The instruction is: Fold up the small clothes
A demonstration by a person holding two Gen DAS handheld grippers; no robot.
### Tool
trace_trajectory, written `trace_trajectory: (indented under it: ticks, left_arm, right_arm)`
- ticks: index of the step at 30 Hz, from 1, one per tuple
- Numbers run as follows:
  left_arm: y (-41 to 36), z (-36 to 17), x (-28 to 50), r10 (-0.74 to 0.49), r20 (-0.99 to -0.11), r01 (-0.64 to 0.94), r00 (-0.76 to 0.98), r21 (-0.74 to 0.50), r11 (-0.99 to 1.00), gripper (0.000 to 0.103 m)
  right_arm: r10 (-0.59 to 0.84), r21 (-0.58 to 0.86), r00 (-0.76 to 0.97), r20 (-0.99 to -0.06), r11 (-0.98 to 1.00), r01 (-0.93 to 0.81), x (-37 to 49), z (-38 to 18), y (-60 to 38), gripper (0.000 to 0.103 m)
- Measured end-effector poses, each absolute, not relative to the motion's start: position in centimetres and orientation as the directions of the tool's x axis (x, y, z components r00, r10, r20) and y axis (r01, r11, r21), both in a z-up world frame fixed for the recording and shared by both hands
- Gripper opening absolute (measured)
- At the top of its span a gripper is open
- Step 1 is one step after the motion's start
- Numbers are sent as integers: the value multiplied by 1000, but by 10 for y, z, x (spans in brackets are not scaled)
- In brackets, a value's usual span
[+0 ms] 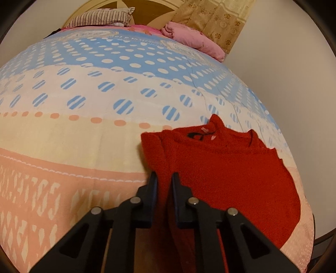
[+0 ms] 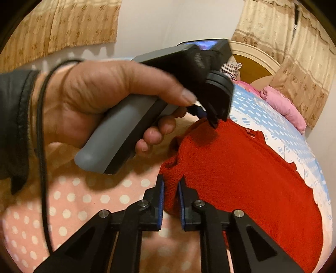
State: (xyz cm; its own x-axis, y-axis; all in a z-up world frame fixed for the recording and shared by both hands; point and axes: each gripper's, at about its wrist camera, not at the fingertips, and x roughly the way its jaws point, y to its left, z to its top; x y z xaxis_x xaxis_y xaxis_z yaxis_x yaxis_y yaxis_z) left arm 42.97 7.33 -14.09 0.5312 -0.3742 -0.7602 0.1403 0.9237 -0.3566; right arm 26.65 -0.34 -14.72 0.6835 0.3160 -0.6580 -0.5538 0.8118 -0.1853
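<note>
A small red knitted sweater (image 1: 226, 168) lies on the bed, collar away from me, its left side folded inward. My left gripper (image 1: 164, 178) is shut on the sweater's left folded edge. In the right wrist view the sweater (image 2: 241, 168) fills the right half. My right gripper (image 2: 171, 181) is shut on a bunched corner of it near the lower left. The left gripper (image 2: 214, 124) shows there too, held in a hand, its tips pinching the red fabric farther up.
The bed cover (image 1: 84, 126) is patterned in blue dots, cream and peach bands. A striped pillow (image 1: 100, 19) and a pink folded blanket (image 1: 193, 40) lie at the headboard. Curtains (image 2: 294, 52) and a pale wall stand to the right.
</note>
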Motion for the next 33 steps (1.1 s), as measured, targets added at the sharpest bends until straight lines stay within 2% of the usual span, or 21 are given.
trace_trajectory:
  ticks: [14,33]
  left_arm:
    - [44,-96,425,-416,-715,169,562,-393,904,12]
    - [-78,-59,421,-519,-671,319,530,-409,855,11]
  right_arm:
    - [375,-23,714,-591,877,-480,267,-123,-67,9]
    - [403,195,740,-538,914,-356,256,-107,-182,9]
